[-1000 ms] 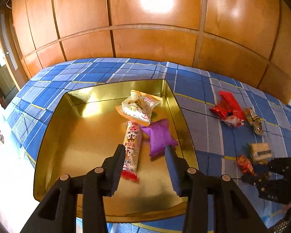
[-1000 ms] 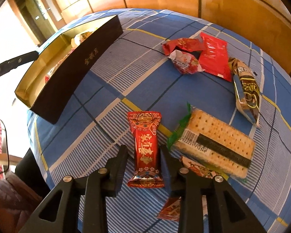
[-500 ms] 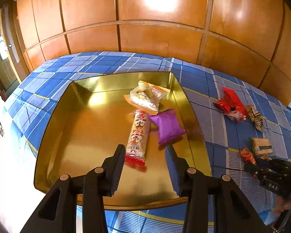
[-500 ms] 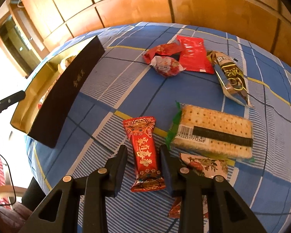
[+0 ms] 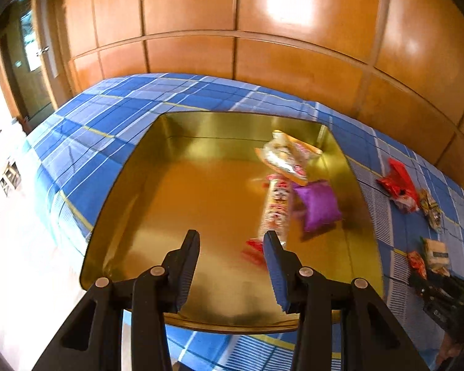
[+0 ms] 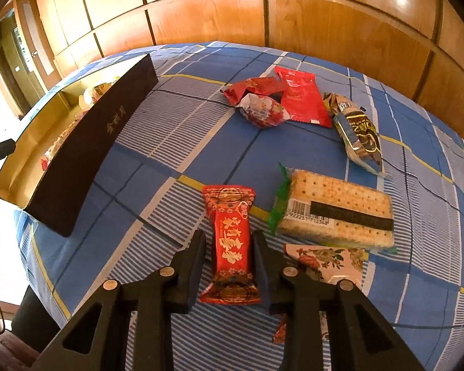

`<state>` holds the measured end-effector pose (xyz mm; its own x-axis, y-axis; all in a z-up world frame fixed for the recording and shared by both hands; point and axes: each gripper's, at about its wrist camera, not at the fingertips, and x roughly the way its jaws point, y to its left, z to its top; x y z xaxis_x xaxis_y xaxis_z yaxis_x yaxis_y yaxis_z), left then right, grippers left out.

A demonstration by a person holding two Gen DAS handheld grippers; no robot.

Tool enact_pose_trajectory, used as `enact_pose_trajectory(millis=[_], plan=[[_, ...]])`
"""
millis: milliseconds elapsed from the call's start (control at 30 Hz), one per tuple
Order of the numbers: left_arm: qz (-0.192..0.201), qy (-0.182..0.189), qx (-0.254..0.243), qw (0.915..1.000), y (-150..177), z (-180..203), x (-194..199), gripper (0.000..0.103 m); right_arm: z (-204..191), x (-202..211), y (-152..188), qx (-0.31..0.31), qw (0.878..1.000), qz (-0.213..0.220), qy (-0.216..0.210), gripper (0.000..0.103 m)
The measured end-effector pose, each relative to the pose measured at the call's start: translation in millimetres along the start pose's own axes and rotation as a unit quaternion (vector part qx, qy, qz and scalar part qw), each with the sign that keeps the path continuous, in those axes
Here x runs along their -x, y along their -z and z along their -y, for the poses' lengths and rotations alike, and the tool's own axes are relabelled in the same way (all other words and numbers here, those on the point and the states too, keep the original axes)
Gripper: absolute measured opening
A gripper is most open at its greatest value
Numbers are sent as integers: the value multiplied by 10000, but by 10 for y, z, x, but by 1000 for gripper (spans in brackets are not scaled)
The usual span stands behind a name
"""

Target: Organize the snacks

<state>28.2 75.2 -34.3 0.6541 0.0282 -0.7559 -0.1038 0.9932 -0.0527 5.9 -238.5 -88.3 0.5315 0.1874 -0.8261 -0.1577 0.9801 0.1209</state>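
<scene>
My right gripper (image 6: 229,241) straddles a red packet with gold writing (image 6: 232,241) that lies flat on the blue checked cloth. Its jaws are closing on the packet's sides, with a sliver of cloth still showing beside the left finger (image 6: 195,253). My left gripper (image 5: 231,241) hangs open and empty above the gold tray (image 5: 182,204). In the tray's right half lie a purple pouch (image 5: 317,204), a long red-and-white packet (image 5: 275,207) and a clear bag with an orange edge (image 5: 286,157). In the right wrist view the tray's dark outer wall (image 6: 86,151) stands at the left.
Beyond the red packet lie a cracker pack (image 6: 337,213), a floral packet (image 6: 328,259), a dark snack bag (image 6: 358,133), a flat red packet (image 6: 303,95), a red wrapper (image 6: 253,86) and a red-and-white sweet (image 6: 263,111). Wooden wall panels close off the back.
My left gripper has shifted left over the tray, so the snacks now sit further right in its view. My right jaws have narrowed around the red packet, and that gripper has rolled slightly.
</scene>
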Motion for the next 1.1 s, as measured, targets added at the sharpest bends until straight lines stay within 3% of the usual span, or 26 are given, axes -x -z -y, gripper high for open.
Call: enact_pose_trajectory(millis=[300,600,933,1100], plan=[[-13,-47,163,9999,21,-119,-23,44,-47,-10,9,7,9998,14,186,29],[50,-75,97,9999,46,-123,-1,49,-171,0,24,219,9989,52,408,22],[70,-135,12,9999,55,-100,11,49,-163,16,23,132,9993,32,344,22],[190,-200,-44,9996,48,-83,62,49,-190,40,6,-43,10000,-46,7,21]])
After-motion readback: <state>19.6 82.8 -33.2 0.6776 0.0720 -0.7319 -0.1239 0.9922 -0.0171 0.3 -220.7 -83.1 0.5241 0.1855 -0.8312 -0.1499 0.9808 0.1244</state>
